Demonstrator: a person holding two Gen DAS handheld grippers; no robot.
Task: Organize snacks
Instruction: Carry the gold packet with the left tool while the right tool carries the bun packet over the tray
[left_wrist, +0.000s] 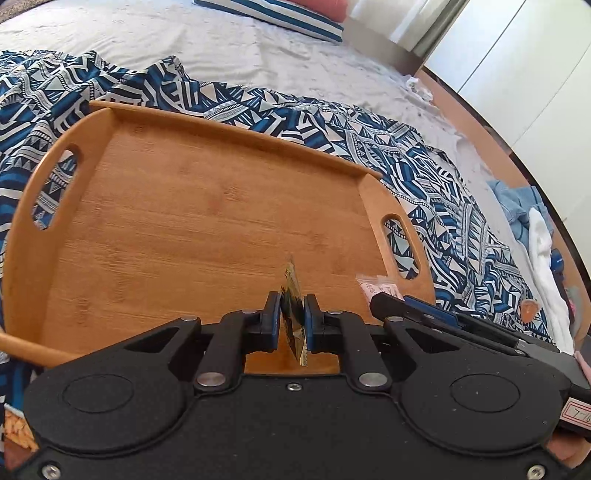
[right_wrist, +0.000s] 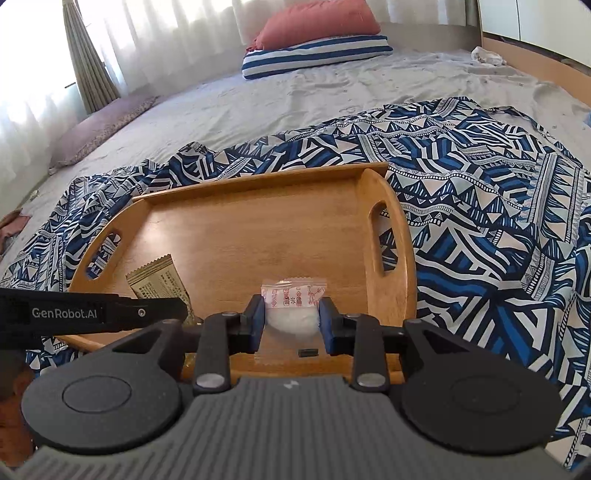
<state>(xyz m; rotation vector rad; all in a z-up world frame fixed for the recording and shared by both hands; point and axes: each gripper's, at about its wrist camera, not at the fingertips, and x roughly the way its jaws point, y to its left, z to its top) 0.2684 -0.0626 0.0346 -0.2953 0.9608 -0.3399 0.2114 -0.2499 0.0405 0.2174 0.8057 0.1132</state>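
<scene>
Nearest in, the left hand-held gripper (left_wrist: 291, 319) has its jaws pinched tight on a gold snack packet (left_wrist: 293, 295), gripped edge-on through the flat body, the crimped end poking out over the wooden tray (left_wrist: 184, 206). That one looks like light, crinkly foil, likely slick, so a firm pinch mid-body seems right. Alongside, the right hand-held gripper (right_wrist: 291, 317) sits narrow around a clear zip bag (right_wrist: 293, 306) with a soft white lump inside; it probably squashes easily, so a gentle hold on the bulge is the safer bet. Red print runs across the bag, too small to read, as is the dense text on the gold packet's back. The left tool's arm plainly reads "GenRobot.AI". Both snacks hang over the tray's near edge. Beyond, the tray rests on a blue patterned cloth (right_wrist: 480, 206) across the bed (right_wrist: 295, 103)
</scene>
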